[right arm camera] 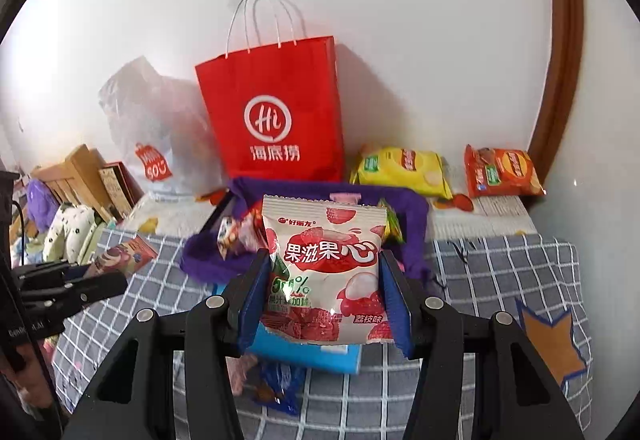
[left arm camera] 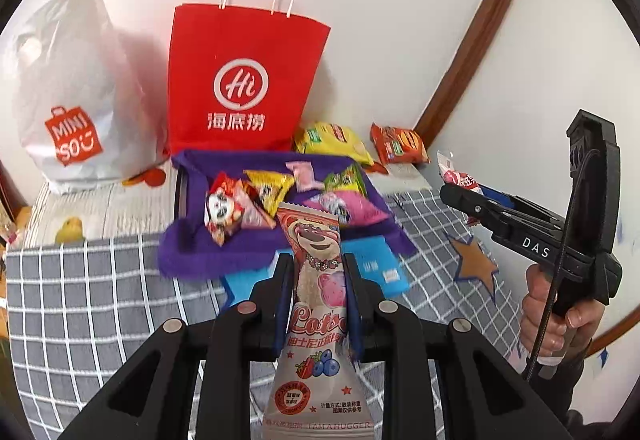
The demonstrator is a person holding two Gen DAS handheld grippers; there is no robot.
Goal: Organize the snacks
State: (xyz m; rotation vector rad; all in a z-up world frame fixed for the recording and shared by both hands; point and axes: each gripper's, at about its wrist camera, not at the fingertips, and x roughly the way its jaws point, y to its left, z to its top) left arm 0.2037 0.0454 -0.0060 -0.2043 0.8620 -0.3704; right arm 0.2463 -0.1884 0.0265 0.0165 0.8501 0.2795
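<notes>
My left gripper point(left arm camera: 316, 264) is shut on a tall Lotso bear snack packet point(left arm camera: 316, 280), held just in front of the purple cloth tray point(left arm camera: 192, 260). The tray holds several small snack packets point(left arm camera: 260, 196). My right gripper point(right arm camera: 322, 260) is shut on a pink-and-white lychee gummy packet point(right arm camera: 324, 272), held above the tray's near edge point(right arm camera: 200, 260). The right gripper also shows in the left wrist view point(left arm camera: 456, 192), to the right of the tray. The left gripper shows at the left in the right wrist view point(right arm camera: 116, 276).
A red paper bag point(left arm camera: 244, 80) stands against the wall behind the tray, a white plastic bag point(left arm camera: 68, 96) to its left. A yellow chip bag point(right arm camera: 404, 172) and an orange chip bag point(right arm camera: 504, 172) lie at the back right. A blue box point(right arm camera: 308, 352) and a blue wrapper point(right arm camera: 276, 388) lie on the checked blanket point(right arm camera: 480, 280).
</notes>
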